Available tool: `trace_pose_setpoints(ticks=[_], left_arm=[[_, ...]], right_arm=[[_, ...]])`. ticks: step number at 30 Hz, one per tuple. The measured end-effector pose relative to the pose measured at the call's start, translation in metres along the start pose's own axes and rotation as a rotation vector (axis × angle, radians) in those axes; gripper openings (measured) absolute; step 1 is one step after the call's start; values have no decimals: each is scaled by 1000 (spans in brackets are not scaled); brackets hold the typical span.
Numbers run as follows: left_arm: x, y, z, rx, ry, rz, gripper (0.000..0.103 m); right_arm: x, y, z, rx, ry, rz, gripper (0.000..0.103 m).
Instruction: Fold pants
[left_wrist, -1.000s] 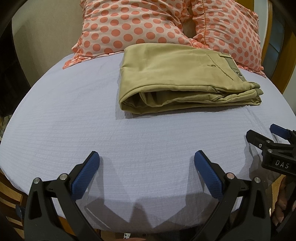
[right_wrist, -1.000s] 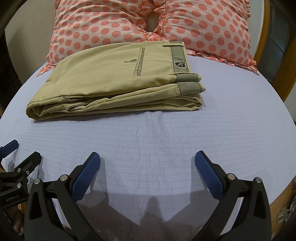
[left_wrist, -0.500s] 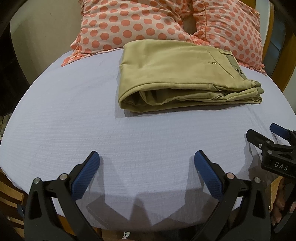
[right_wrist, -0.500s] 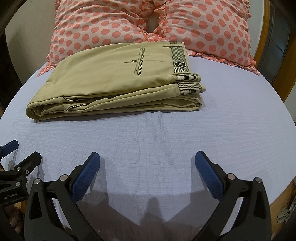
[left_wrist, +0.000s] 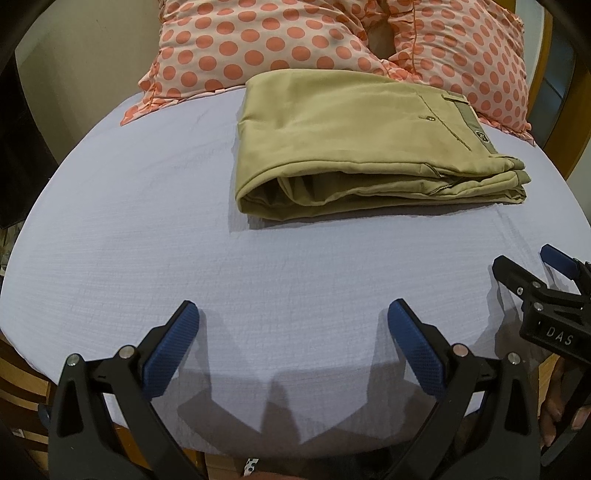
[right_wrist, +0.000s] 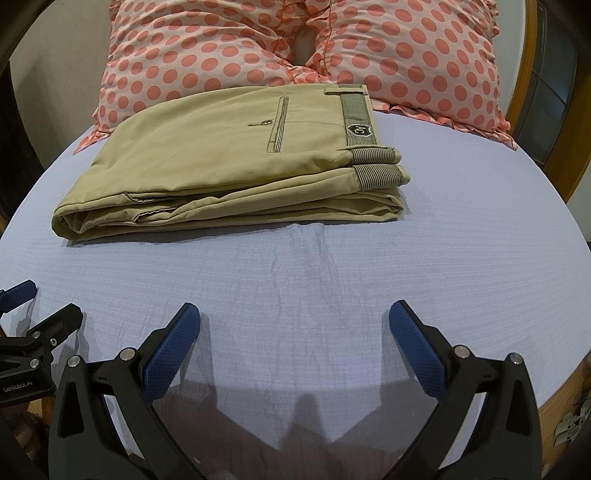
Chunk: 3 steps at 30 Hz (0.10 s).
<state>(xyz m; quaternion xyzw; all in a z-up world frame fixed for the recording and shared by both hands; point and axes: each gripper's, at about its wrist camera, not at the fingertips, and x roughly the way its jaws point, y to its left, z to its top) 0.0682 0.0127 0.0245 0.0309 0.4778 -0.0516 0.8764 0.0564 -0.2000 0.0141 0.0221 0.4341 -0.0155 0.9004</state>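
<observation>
Khaki pants (left_wrist: 343, 136) lie folded into a flat rectangle on the lavender bed sheet (left_wrist: 155, 236), the waistband with its dark badge at the right end. They also show in the right wrist view (right_wrist: 229, 155). My left gripper (left_wrist: 291, 325) is open and empty, hovering over the sheet near the bed's front edge, well short of the pants. My right gripper (right_wrist: 293, 325) is open and empty too, level with it to the right. Each gripper shows at the edge of the other's view.
Two pink pillows with coral dots (right_wrist: 207, 48) (right_wrist: 417, 51) lean at the head of the bed, touching the pants' far edge. A wooden bed frame (right_wrist: 576, 155) runs along the right side. The sheet (right_wrist: 461, 229) has small wrinkles in front of the pants.
The left wrist view has tilted slightly, so the pants sit a little lower in it. The right gripper has barely moved. Both grippers stay open and the pants lie as before.
</observation>
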Motion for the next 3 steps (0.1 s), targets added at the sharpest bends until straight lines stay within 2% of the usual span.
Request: trace_pose_setpoints(ticks=[3], left_arm=[[0,0,0,-1,-3,0,101]], right_arm=[[0,0,1,0,0,0,102]])
